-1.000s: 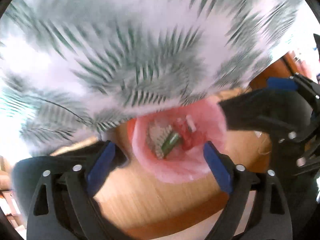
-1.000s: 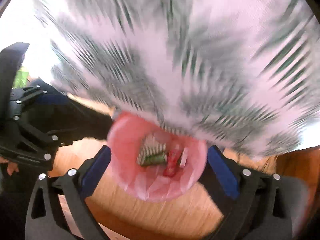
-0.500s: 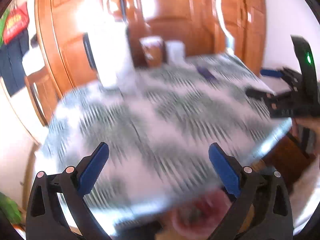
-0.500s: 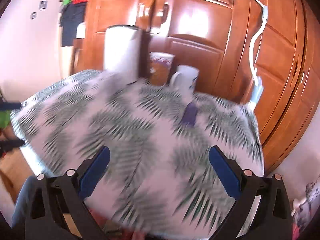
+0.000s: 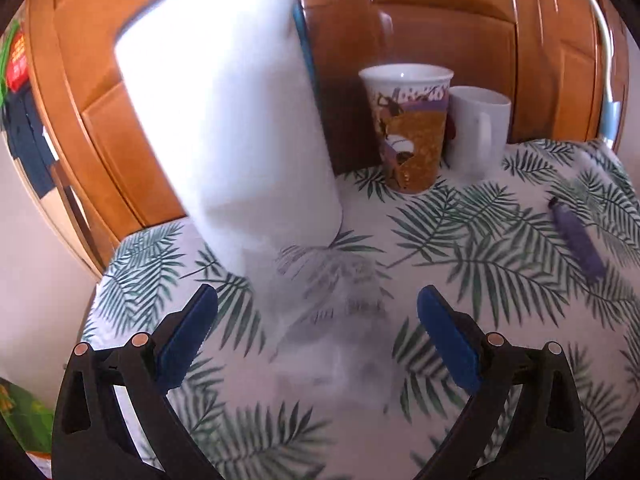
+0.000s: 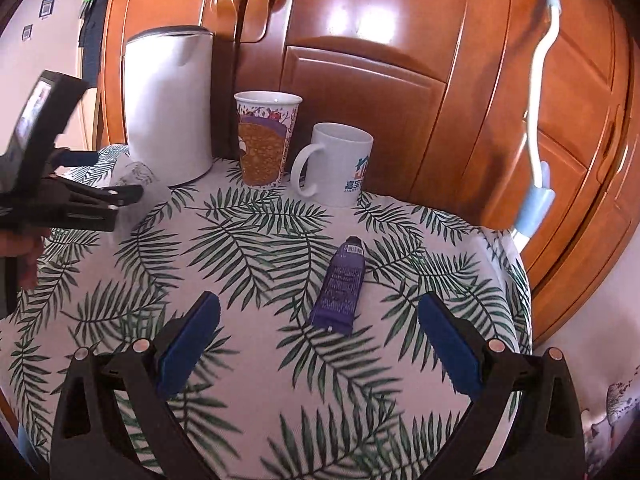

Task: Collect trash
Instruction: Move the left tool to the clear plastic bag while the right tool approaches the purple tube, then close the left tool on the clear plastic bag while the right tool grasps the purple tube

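**Both grippers over the leaf-print table, jaws wide, trash in front of each**

Here is the left gripper (image 5: 318,340), jaws spread as wide as they go, nothing between the blue pads (image 5: 188,336). Directly ahead of it, a clear crumpled wrapper (image 5: 332,320) lies on the palm-leaf tablecloth (image 5: 460,240), blurred in the left wrist view, so its exact shape is hard to make out. It sits just in front of the white kettle (image 5: 236,128), apparently touching the kettle's base.

Over to the right wrist view: the right gripper (image 6: 320,344) is also open wide and holding nothing. A purple tube (image 6: 342,286) lies flat on the tablecloth between the lines of the two fingers, a little ahead of the pads, cap end pointing away toward the mugs. No contact with either pad.

At the back of the table, against the wooden wardrobe doors (image 6: 380,60), stand the kettle, then a patterned paper cup (image 6: 266,140), then a white mug (image 6: 336,164) with its handle turned left. Cup and mug stand close together, both upright.

At the left edge of the right wrist view, the left gripper shows from the side, a hand (image 6: 24,252) below it, its fingers right by the clear wrapper next to the kettle. A white cable (image 6: 540,120) hangs down the wardrobe on the right.
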